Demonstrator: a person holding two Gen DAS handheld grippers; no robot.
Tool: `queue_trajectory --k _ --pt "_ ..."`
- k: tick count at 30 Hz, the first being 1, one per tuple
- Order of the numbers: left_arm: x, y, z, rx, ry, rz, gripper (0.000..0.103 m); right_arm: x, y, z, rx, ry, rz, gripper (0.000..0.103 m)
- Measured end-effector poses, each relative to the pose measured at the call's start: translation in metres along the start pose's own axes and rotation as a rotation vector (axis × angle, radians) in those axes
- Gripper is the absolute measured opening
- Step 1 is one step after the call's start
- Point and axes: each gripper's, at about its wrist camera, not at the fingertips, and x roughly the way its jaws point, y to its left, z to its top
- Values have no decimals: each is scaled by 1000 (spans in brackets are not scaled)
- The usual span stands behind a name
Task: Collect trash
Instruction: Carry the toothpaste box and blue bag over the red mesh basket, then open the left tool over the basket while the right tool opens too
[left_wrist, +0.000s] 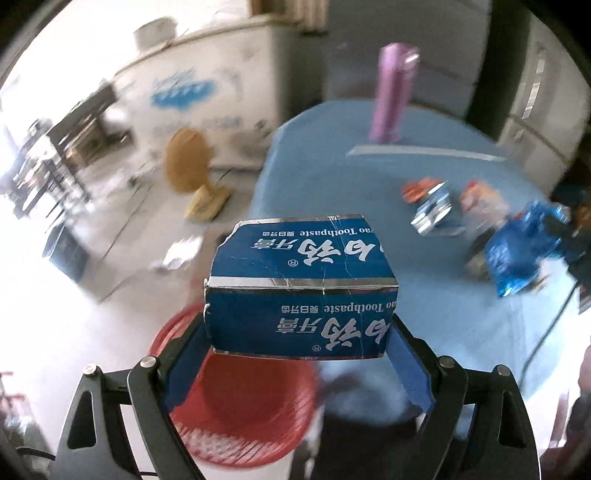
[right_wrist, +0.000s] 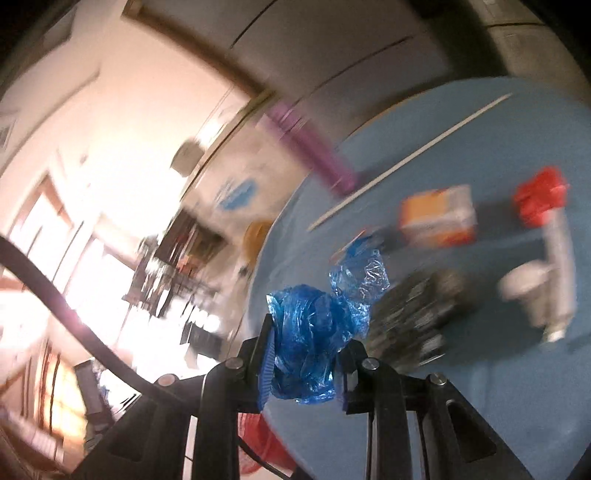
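Observation:
My left gripper (left_wrist: 299, 332) is shut on a blue toothpaste box (left_wrist: 301, 284) and holds it in the air above a red plastic basket (left_wrist: 240, 406) that stands on the floor beside the table. My right gripper (right_wrist: 306, 354) is shut on a crumpled blue plastic wrapper (right_wrist: 314, 332) and holds it over the left edge of the blue table (right_wrist: 480, 387). The right gripper with the blue wrapper (left_wrist: 517, 251) also shows at the right of the left wrist view. The red basket (right_wrist: 255, 443) shows just below the table edge in the right wrist view.
On the blue table (left_wrist: 332, 177) lie small snack packets (left_wrist: 432, 206), an orange carton (right_wrist: 439, 218), a red-capped white thing (right_wrist: 543, 236), a dark crumpled packet (right_wrist: 413, 325) and a white strip (left_wrist: 424, 153). A purple bottle (left_wrist: 393, 92) stands at the far edge. A fan (left_wrist: 188, 166) stands on the floor.

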Motion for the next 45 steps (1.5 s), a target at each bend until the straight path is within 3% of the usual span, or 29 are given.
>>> queue_trajectory --k 7,12,16,19,20,21,24,34,39,45 --pt "36 66 -64 -110 170 71 92 95 73 -48 -161 235 49 29" --pt "52 92 -95 -172 231 44 92 154 107 -80 -245 352 38 31" --pt "63 94 -102 -199 260 32 92 186 113 -100 -250 433 27 33" --pt "68 103 -104 -223 273 41 92 207 110 -107 -219 495 36 47" --pt "68 103 -104 -229 274 41 92 210 105 -108 -180 507 63 65" --pt "68 104 -104 -237 275 41 92 210 102 -107 -139 499 101 75" --pt "69 108 -105 -248 280 41 92 209 101 -103 -99 471 156 75" --pt "60 103 -99 -220 238 21 92 167 72 -87 -89 335 95 75" --pt "52 95 -87 -197 192 -11 92 118 48 -68 -71 238 53 75" --pt "42 98 -79 -209 156 25 92 60 30 -45 -89 111 15 75"
